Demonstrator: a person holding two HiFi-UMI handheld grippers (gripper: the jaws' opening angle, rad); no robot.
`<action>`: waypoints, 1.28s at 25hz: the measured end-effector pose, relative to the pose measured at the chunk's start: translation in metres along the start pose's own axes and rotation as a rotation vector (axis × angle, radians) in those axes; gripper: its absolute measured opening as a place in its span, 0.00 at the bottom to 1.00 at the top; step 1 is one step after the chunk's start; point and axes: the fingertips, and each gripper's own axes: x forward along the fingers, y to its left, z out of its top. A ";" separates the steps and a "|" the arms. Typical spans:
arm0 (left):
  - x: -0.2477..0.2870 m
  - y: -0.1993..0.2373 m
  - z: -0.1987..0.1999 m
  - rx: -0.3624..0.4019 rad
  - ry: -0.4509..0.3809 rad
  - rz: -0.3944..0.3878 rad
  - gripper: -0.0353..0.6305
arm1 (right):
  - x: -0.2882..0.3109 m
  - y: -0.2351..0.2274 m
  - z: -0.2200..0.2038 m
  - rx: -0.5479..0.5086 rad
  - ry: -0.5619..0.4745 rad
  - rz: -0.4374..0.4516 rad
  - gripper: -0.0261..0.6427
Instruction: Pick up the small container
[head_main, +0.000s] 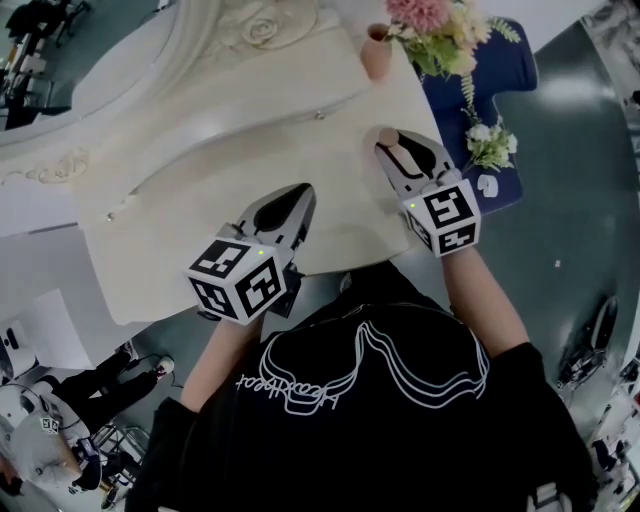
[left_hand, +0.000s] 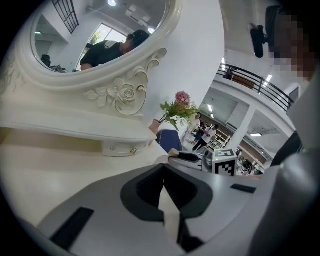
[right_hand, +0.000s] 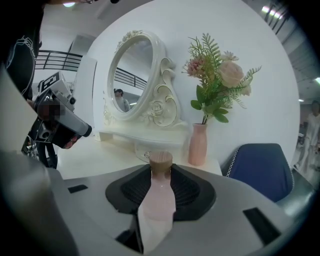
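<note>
Jaws of the right gripper (right_hand: 161, 172) are clenched on the small container (right_hand: 159, 195), a pale pink bottle with a tan stopper, upright between the dark pads. Whether its base touches the table (head_main: 250, 130) cannot be told. In the head view it sits right of centre in the frame, near the table's right edge and below the pink vase (right_hand: 198, 145) of flowers. The left gripper (head_main: 298, 195), lower left of centre, has its jaws closed together on nothing, above the table's near edge. An ornate white mirror (right_hand: 131, 80) stands at the table's back.
</note>
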 end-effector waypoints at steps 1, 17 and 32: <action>0.000 0.000 0.000 -0.001 -0.001 0.001 0.06 | 0.000 0.000 0.000 -0.001 -0.001 0.000 0.22; -0.018 -0.012 0.005 0.005 -0.036 -0.018 0.06 | -0.021 0.006 0.017 0.016 0.002 -0.029 0.22; -0.059 -0.052 0.007 0.072 -0.113 -0.056 0.06 | -0.101 0.039 0.063 0.012 -0.043 -0.050 0.22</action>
